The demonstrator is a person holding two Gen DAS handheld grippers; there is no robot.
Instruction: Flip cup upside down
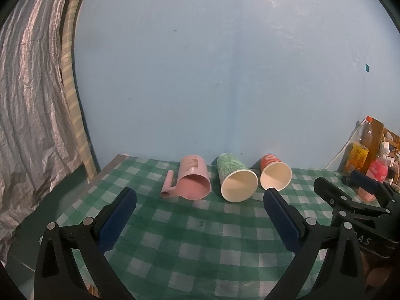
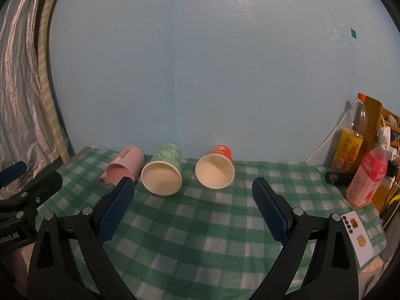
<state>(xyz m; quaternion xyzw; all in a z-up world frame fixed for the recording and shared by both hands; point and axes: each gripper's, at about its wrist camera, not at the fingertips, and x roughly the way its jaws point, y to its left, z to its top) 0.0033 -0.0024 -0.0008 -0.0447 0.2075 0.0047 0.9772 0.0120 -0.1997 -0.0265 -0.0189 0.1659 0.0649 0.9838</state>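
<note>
Three cups lie on their sides near the wall, mouths toward me: a pink mug with a handle point(image 1: 192, 181) point(image 2: 123, 168), a green patterned paper cup point(image 1: 236, 181) point(image 2: 163, 172) and a red paper cup point(image 1: 275, 173) point(image 2: 216, 170). My left gripper point(image 1: 200, 197) is open and empty, short of the pink mug and green cup. My right gripper point(image 2: 193, 190) is open and empty, short of the green and red cups. The right gripper also shows at the right of the left wrist view point(image 1: 340, 183).
A green checked cloth point(image 1: 200, 237) point(image 2: 195, 225) covers the table against a blue wall. At the right stand an orange-capped bottle point(image 2: 350, 140), a pink carton point(image 2: 367, 178) and a white card point(image 2: 357, 235). A grey curtain point(image 1: 27, 125) hangs at left.
</note>
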